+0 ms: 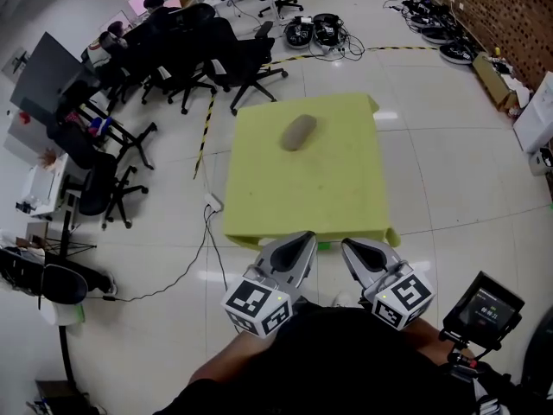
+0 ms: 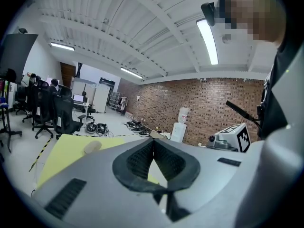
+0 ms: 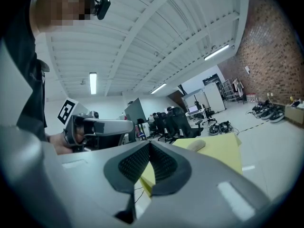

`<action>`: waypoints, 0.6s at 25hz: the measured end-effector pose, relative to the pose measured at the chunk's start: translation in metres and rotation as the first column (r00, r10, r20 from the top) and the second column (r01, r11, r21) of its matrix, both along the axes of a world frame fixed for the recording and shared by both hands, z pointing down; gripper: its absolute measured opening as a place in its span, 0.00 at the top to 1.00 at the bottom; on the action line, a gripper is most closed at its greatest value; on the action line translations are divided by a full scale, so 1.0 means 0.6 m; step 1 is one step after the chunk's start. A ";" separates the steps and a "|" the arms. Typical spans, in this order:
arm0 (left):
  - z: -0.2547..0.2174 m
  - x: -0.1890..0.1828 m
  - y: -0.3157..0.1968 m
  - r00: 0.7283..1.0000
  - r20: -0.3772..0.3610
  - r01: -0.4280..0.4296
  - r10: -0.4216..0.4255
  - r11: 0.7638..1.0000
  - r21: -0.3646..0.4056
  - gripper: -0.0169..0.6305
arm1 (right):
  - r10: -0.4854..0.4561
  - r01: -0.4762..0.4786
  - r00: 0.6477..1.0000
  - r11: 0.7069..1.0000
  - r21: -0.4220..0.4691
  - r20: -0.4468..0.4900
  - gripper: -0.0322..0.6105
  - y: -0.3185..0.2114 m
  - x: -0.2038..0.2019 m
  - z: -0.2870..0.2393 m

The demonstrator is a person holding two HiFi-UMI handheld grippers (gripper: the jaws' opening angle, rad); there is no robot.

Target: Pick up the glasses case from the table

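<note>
The glasses case [image 1: 298, 132] is a grey oval pod lying on the far half of a yellow-green table [image 1: 346, 188]. Both grippers hover off the near edge, well short of the case. In the head view my left gripper [image 1: 307, 239] and right gripper [image 1: 350, 247] sit side by side, tips pointing at the table. The left gripper view shows its jaws [image 2: 153, 141] pressed together with nothing between them, and the case [image 2: 92, 147] small and far off to the left. My right gripper [image 3: 149, 144] is shut and empty too, with the case [image 3: 196, 145] ahead to the right.
Black office chairs [image 1: 199, 50] crowd the floor beyond the table's far left corner. A white power strip [image 1: 213, 202] and its cable lie by the table's left side. Round robot bases [image 1: 315, 31] and cables sit behind. A device with a screen [image 1: 484, 305] is at the lower right.
</note>
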State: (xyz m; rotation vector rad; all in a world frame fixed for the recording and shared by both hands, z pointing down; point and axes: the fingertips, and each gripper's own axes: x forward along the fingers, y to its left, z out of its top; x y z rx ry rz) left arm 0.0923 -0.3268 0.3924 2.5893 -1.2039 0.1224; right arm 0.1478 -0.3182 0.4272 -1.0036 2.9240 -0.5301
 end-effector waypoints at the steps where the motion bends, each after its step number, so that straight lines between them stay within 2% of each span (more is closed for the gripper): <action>1: 0.001 0.001 -0.001 1.000 -0.001 -0.004 0.004 1.000 0.000 0.96 | 0.004 -0.004 1.000 1.000 -0.001 0.000 0.95 -0.001 0.001 0.002; 11: -0.005 0.007 -0.018 0.999 -0.002 -0.047 0.047 0.999 0.001 0.96 | 0.050 -0.050 0.999 0.999 -0.005 -0.007 0.95 -0.015 0.009 0.000; 15: 0.001 -0.007 -0.035 0.999 -0.004 -0.054 0.054 0.999 -0.004 0.96 | 0.052 -0.052 0.999 0.999 -0.012 -0.013 0.95 -0.032 -0.006 0.006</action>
